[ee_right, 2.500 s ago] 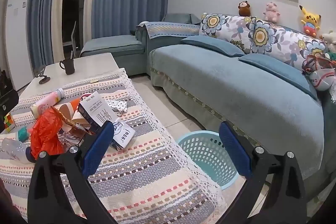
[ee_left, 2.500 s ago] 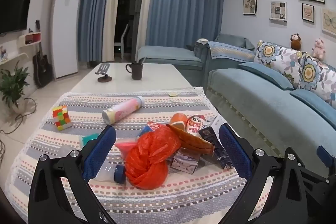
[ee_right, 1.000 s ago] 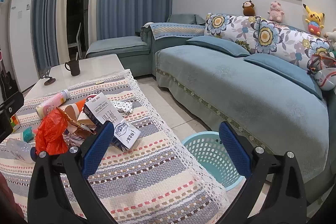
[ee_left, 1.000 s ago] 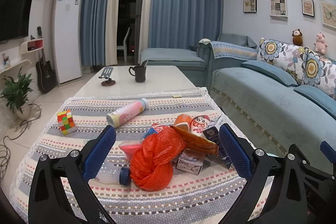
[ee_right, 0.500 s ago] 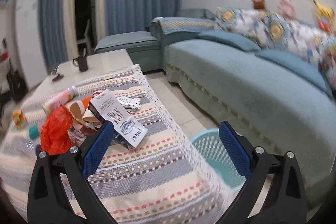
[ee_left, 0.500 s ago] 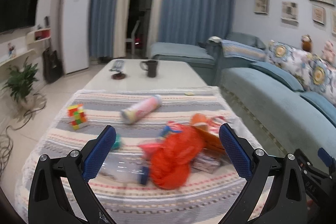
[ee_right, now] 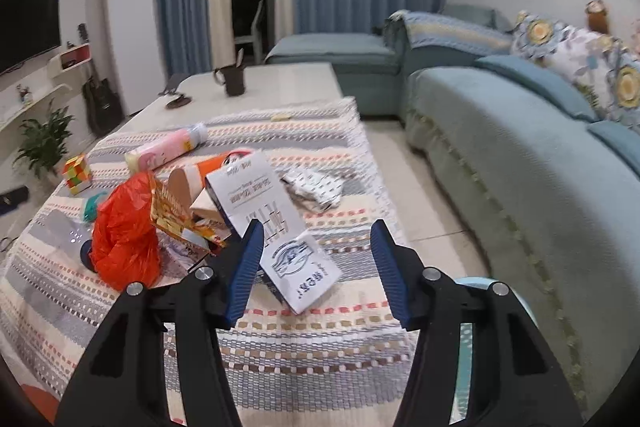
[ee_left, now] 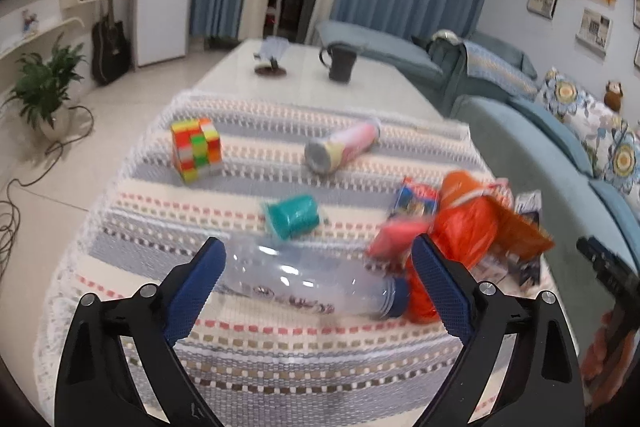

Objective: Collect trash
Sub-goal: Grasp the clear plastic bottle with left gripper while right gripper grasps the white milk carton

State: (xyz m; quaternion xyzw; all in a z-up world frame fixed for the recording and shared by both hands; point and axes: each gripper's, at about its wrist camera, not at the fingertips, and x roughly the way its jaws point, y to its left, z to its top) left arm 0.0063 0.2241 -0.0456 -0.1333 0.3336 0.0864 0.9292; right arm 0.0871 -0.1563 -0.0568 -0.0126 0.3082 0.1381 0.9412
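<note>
Trash lies heaped on the striped tablecloth (ee_left: 280, 347). A clear plastic bottle (ee_left: 304, 281) with a blue cap lies between the fingers of my open left gripper (ee_left: 320, 291). An orange plastic bag (ee_left: 460, 231) sits just right of it and also shows in the right wrist view (ee_right: 124, 227). My right gripper (ee_right: 320, 267) is open, its jaws partly narrowed, over a white and blue carton (ee_right: 276, 227). A crumpled wrapper (ee_right: 316, 187) lies beyond it. A teal basket (ee_right: 480, 287) shows on the floor under the right finger.
A Rubik's cube (ee_left: 196, 149), a pink tube can (ee_left: 340, 147) and a teal cup (ee_left: 294, 215) lie on the cloth. A dark mug (ee_left: 340, 61) and a phone stand (ee_left: 272, 61) stand on the far bare table. A blue sofa (ee_right: 520, 167) runs along the right.
Both grippers have moved forward and down toward the table. The left now straddles the bottle. The right has swung left over the carton and its jaws have narrowed.
</note>
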